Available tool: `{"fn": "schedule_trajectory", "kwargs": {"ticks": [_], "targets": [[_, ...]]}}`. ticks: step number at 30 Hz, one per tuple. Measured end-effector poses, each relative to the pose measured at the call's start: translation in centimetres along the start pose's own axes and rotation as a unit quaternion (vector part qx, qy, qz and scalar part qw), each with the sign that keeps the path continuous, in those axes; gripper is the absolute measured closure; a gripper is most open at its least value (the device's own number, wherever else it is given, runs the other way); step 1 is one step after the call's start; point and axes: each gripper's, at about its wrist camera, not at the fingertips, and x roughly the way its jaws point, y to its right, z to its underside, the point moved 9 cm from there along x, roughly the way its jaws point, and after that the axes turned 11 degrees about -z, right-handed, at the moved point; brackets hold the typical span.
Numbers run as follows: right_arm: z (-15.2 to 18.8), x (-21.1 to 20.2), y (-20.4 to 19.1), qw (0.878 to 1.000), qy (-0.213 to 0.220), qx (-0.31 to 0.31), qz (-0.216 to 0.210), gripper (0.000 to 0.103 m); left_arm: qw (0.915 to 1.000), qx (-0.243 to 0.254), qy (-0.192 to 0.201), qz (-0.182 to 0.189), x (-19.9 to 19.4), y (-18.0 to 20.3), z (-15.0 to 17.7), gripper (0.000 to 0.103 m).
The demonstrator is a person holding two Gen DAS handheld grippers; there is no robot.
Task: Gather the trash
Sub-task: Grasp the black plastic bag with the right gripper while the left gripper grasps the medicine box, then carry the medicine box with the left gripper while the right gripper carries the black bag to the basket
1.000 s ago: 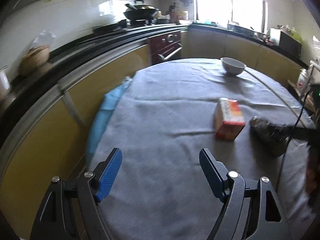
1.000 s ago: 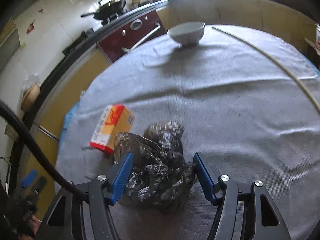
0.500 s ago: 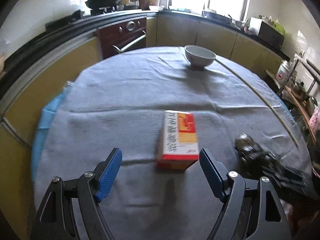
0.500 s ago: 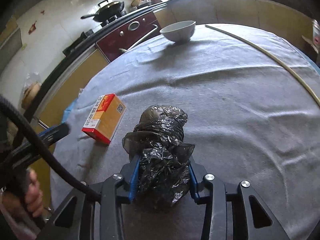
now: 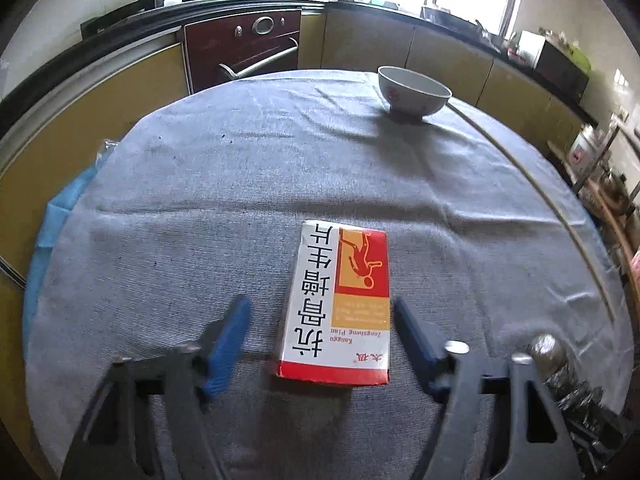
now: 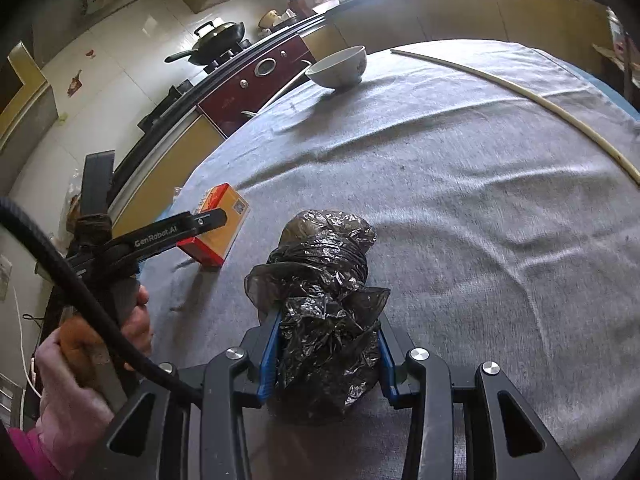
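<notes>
Meanwhile, a crumpled black plastic bag is clamped in the right gripper, and a medicine box is straddled by the left gripper.

Low in the centre of the right wrist view, the bag is pressed from both sides by the blue pads above the grey-clothed counter. In the left wrist view the box is seen lying flat at lower centre; the jaws have just been closing, yet gaps remain on both sides. A white bowl is placed at the upper right.
</notes>
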Motion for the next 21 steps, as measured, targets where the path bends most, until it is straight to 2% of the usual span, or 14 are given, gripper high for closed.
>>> {"fn": "schedule_trajectory", "kwargs": {"ticks": [1, 5, 10, 21], "targets": [[0.1, -0.1, 0.0, 1.0, 0.001, 0.0, 0.0, 0.06, 1.0, -0.002, -0.004, 0.006, 0.1, 0.0, 0.1, 0.052], [0.4, -0.8, -0.1, 1.0, 0.009, -0.002, -0.002, 0.06, 0.9999, -0.01, 0.007, 0.008, -0.5, 0.0, 0.1, 0.052], [0.9, -2.7, -0.8, 1.0, 0.024, -0.008, -0.003, 0.06, 0.9995, -0.01, 0.026, 0.018, -3.6, 0.9, 0.8, 0.053], [3.0, -8.4, -2.1, 0.998, 0.062, -0.012, 0.002, 0.06, 0.9957, 0.054, 0.073, -0.014, -12.0, 4.1, 5.3, 0.053]]}}
